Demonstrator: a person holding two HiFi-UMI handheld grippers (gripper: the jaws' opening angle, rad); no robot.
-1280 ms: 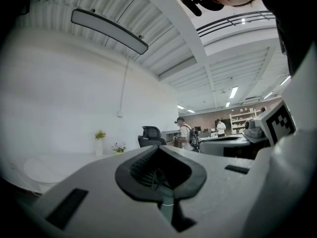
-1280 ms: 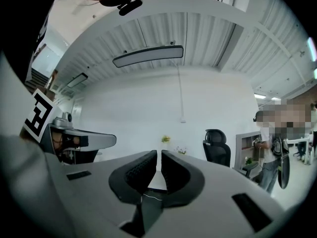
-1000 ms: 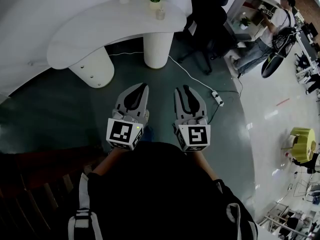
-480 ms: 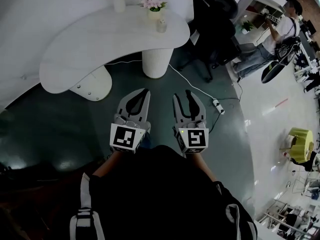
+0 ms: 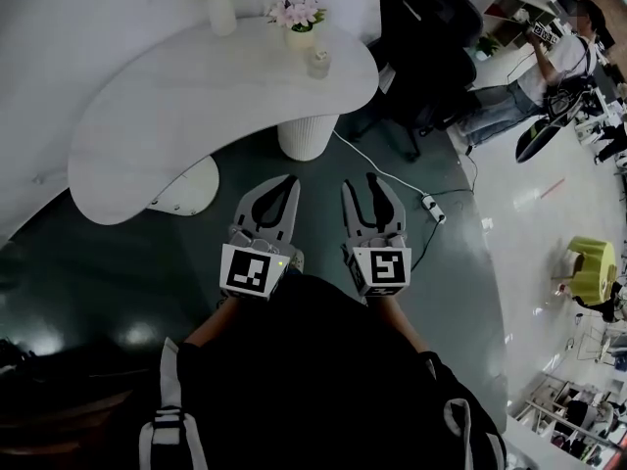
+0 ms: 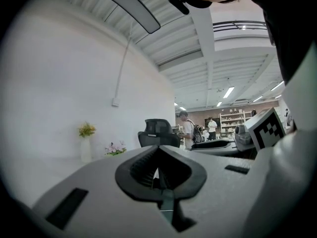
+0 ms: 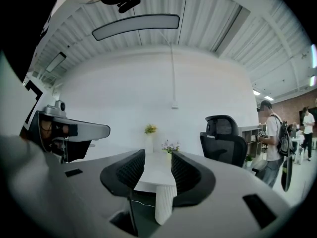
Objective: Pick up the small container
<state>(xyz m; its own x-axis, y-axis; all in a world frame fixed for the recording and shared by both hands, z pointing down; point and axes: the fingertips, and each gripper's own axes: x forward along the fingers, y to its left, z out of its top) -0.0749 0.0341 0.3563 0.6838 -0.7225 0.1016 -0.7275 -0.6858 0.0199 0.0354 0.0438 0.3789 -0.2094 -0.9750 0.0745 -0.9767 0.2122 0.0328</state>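
A small clear container [image 5: 317, 63] stands on the white curved table [image 5: 196, 86], next to a pot of pink flowers [image 5: 297, 18]. Both grippers are held side by side over the dark floor, well short of the table. My left gripper [image 5: 284, 180] [image 6: 158, 148] is shut, its tips meeting with nothing held. My right gripper [image 5: 361, 182] [image 7: 158, 157] is open and empty. Through its gap I see the table's ribbed pedestal [image 7: 165, 202].
A tall vase of yellow flowers [image 5: 220, 3] stands at the table's far edge. A black office chair [image 5: 421, 47] is right of the table. A cable and power strip [image 5: 431, 204] lie on the floor. A person [image 5: 558, 57] stands at the far right.
The right gripper's jaws have parted. The table has come nearer and lower in the head view as the person moved towards it. The left gripper stays shut.
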